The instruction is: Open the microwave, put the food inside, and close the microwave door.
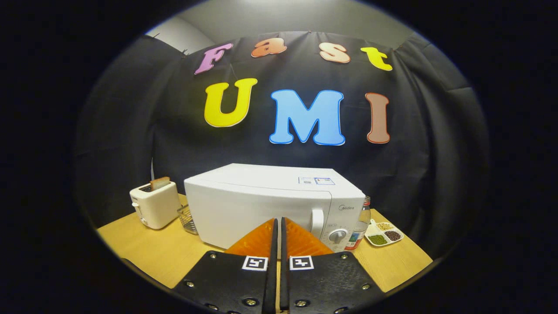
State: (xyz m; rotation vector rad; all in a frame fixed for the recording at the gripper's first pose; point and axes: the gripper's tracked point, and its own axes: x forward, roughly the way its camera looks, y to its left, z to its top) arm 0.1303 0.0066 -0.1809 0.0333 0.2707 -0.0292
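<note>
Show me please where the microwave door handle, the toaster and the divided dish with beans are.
Microwave door handle [317, 223]: gripper view, on the middle of the white vertical grip.
Toaster [155, 205]: gripper view, on its white front side.
Divided dish [372, 228]: gripper view, on its white rim.
Gripper [277, 223]: gripper view, fingers closed together, holding nothing.

Dim booth, overhead light, white microwave [261, 205] bright, sharp focus, fisheye bending at edges.

Gripper [277, 224] fingers pressed together, empty, pointing at the closed white microwave [270, 203] at 12 o'clock; toaster [154, 204] at 10, sectioned bean dish [383, 233] at 2.
</note>
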